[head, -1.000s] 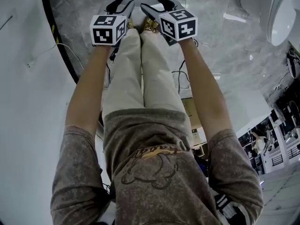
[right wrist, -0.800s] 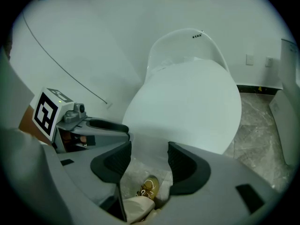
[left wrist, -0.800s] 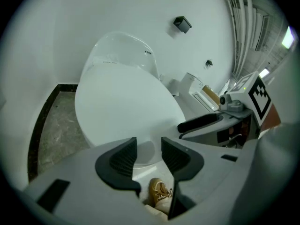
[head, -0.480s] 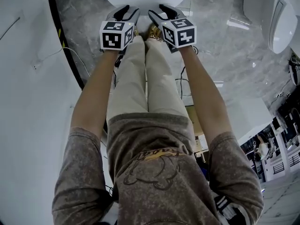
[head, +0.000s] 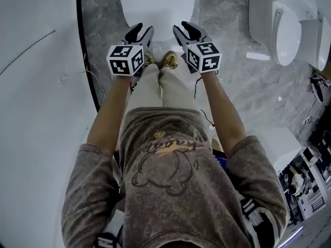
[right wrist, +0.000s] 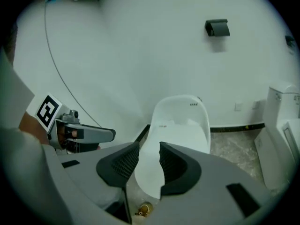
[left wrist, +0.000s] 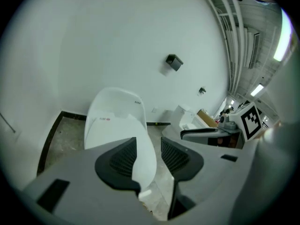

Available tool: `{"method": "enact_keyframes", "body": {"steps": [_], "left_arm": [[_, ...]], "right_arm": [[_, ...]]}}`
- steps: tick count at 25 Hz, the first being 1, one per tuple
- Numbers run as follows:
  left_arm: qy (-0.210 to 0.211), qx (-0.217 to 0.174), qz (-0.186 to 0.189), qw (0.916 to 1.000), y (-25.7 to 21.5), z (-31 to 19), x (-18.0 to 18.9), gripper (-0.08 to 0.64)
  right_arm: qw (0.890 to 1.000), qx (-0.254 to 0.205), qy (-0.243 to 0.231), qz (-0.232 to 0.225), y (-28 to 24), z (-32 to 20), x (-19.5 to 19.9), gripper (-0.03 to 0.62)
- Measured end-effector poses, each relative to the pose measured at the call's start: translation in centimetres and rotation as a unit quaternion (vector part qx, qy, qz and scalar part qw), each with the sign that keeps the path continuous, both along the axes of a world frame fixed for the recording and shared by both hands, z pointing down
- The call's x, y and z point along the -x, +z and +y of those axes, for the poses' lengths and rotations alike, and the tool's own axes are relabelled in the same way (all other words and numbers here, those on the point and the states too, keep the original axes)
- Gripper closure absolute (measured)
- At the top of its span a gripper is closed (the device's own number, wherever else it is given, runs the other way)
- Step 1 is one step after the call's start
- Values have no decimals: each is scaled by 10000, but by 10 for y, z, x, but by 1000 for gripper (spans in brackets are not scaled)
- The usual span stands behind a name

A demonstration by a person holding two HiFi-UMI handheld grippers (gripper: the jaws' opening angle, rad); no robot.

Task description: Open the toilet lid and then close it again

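A small red label (left wrist: 105, 119) at the rear of the toilet (head: 158, 6) is too small to read. The toilet is smooth, white and oval. It stands at 12 o'clock on a grey marbled floor (head: 232, 14), long axis 12 to 6, front end toward the person. The left gripper (head: 139, 31) holds its ribbed black fingers (left wrist: 123, 157) narrowly apart, empty. The right gripper (head: 184, 27) has just been closing its fingers, now equally narrow with nothing between them.

Plain white wall (left wrist: 117, 32) w/ a small black box (left wrist: 174, 62) on it. Grey marble-look floor (head: 232, 87), thin black strip (head: 84, 56) at wall's bottom. Other white toilets (head: 285, 32) on the right. Long bright ceiling lights (left wrist: 257, 90) far back.
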State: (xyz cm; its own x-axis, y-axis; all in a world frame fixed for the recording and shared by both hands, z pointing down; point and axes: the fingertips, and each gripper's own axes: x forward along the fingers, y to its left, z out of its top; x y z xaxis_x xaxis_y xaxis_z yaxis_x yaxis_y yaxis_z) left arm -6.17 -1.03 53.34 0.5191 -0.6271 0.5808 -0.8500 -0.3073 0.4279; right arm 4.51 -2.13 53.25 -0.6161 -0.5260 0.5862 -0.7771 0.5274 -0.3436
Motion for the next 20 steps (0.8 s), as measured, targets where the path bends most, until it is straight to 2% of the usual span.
{"method": "enact_keyframes", "body": {"steps": [5, 8, 10, 14, 18, 20], "left_arm": [[164, -797, -30, 9967, -120, -1, 2, 399], [317, -1296, -160, 9909, -186, 3, -1, 393], [340, -1566, -117, 9870, -222, 9, -2, 386], [321, -1929, 48, 9807, -268, 19, 5, 377], [191, -2216, 14, 9749, -292, 29, 12, 381], [70, -2320, 12, 9727, -302, 32, 15, 423]], "right_arm": [[9970, -742, -30, -203, -116, 1, -11, 437], [9936, -1068, 6, -376, -176, 10, -27, 437], [9910, -1256, 34, -458, -207, 21, -38, 437], [9860, -1555, 105, -595, -248, 35, -52, 437], [9772, -1946, 371, -761, -278, 45, -70, 452], [9737, -2065, 571, -780, -287, 46, -80, 476]]}}
